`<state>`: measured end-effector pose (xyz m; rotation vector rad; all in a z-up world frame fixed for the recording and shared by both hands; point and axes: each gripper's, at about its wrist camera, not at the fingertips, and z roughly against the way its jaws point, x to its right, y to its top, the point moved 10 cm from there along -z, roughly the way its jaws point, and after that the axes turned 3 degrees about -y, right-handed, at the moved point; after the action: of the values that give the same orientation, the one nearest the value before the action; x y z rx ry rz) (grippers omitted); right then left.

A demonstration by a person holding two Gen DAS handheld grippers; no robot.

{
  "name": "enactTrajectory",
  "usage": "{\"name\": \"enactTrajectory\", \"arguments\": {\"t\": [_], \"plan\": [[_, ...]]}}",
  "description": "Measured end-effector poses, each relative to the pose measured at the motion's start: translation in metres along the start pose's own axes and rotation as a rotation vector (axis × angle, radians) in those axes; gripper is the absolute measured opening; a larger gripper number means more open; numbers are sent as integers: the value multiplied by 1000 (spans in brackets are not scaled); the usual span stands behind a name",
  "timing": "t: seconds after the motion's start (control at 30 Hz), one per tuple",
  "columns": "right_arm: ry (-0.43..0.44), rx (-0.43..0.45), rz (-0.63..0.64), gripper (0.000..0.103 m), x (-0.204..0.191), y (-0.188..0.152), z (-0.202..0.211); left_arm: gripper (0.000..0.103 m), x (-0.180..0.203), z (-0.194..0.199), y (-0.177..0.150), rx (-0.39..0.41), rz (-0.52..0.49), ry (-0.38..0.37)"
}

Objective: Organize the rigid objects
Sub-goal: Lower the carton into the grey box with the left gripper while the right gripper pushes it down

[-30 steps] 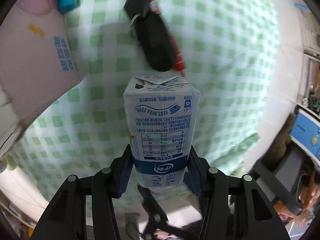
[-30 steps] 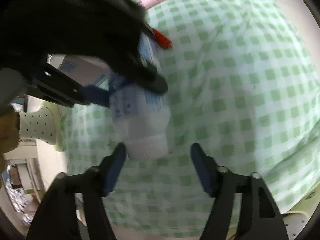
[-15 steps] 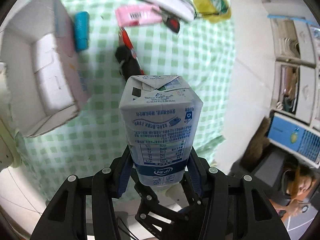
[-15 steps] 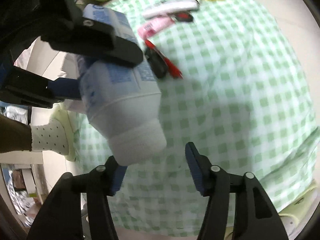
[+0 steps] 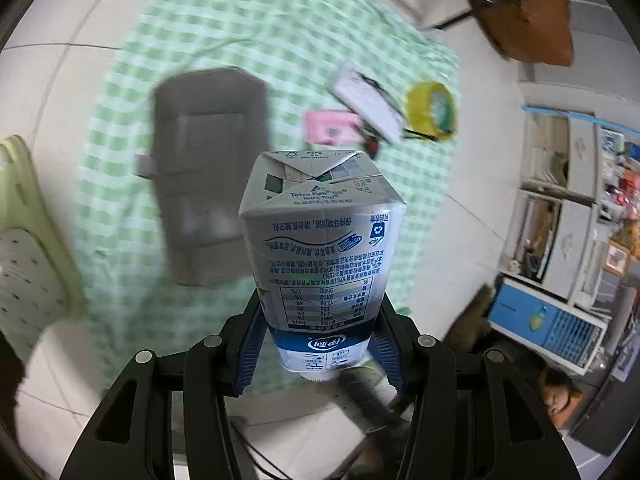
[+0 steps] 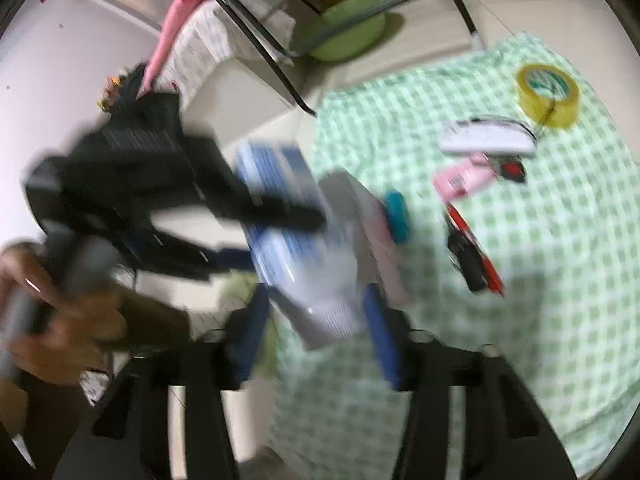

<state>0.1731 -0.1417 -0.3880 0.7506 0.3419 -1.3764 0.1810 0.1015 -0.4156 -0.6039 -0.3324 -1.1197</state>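
My left gripper (image 5: 318, 346) is shut on a white and blue milk carton (image 5: 320, 240) and holds it high above the green checked cloth (image 5: 132, 216), cap end toward the camera. In the right wrist view the carton (image 6: 304, 248) is blurred, and its white cap end sits between the fingers of my right gripper (image 6: 320, 332), which stands open around it. An open cardboard box (image 5: 208, 168) lies on the cloth below.
On the cloth lie a yellow tape roll (image 6: 548, 94), a white case (image 6: 486, 140), a pink packet (image 6: 462, 178), a teal cylinder (image 6: 398, 216), and a black key fob with a red pen (image 6: 472, 256). A pale green stool (image 5: 28, 240) stands left.
Both grippers have risen far from the cloth. The left one lifted the carton higher, and the right gripper's fingers now sit on either side of its cap end.
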Motion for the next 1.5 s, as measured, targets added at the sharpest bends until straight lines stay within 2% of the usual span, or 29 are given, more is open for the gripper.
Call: {"name": "enactTrajectory", "arguments": {"t": [0.03, 0.13, 0.17, 0.2, 0.27, 0.33, 0.4, 0.43, 0.5, 0.57, 0.6, 0.7, 0.8, 0.9, 1.03, 1.13, 1.3, 1.43, 1.5], "plan": [[-19, 9, 8, 27, -3, 6, -1, 49, -8, 2, 3, 4, 22, -4], [-56, -20, 69, 27, -11, 10, -12, 49, -17, 5, 8, 1, 87, -63], [-61, -44, 82, 36, -13, 7, -18, 49, -20, 7, 9, 1, 97, -74], [-60, -62, 75, 56, -11, 2, -24, 49, -22, 7, 12, 4, 102, -81], [-68, -100, 24, 77, -6, -7, -38, 49, -26, 10, 16, 10, 101, -87], [-25, -123, -35, 75, -5, -13, -52, 49, -26, 11, 18, 9, 100, -106], [38, -137, -85, 65, -8, -16, -64, 49, -26, 7, 22, 1, 116, -147], [65, -144, -98, 63, -11, -16, -68, 49, -26, 6, 24, 1, 117, -151], [51, -127, -82, 57, -12, -15, -73, 49, -28, 1, 30, 11, 128, -154], [33, -121, -45, 53, -14, -11, -76, 49, -36, -8, 38, 8, 171, -155], [23, -122, -31, 46, -16, -9, -78, 49, -40, -12, 41, 7, 193, -150], [-71, -115, -2, 45, -13, 2, -87, 55, -48, -26, 50, -5, 238, -135], [-118, -136, 18, 43, -6, 4, -101, 56, -54, -38, 59, -31, 248, -75], [-205, -183, 22, 42, 8, 6, -120, 61, -61, -45, 67, -65, 222, -1], [-243, -157, 39, 42, 12, 20, -130, 83, -72, -23, 81, 3, 255, 78], [-258, -133, 75, 42, 7, 34, -138, 83, -73, -6, 80, 12, 243, 161], [-264, -94, 78, 42, 5, 52, -144, 83, -44, 30, 77, 24, 167, 205], [-259, -18, 79, 42, -8, 67, -137, 83, -14, 73, 81, 101, 42, 258], [-282, -27, 139, 42, -15, 70, -139, 83, -2, 88, 83, 138, -1, 280]]}}
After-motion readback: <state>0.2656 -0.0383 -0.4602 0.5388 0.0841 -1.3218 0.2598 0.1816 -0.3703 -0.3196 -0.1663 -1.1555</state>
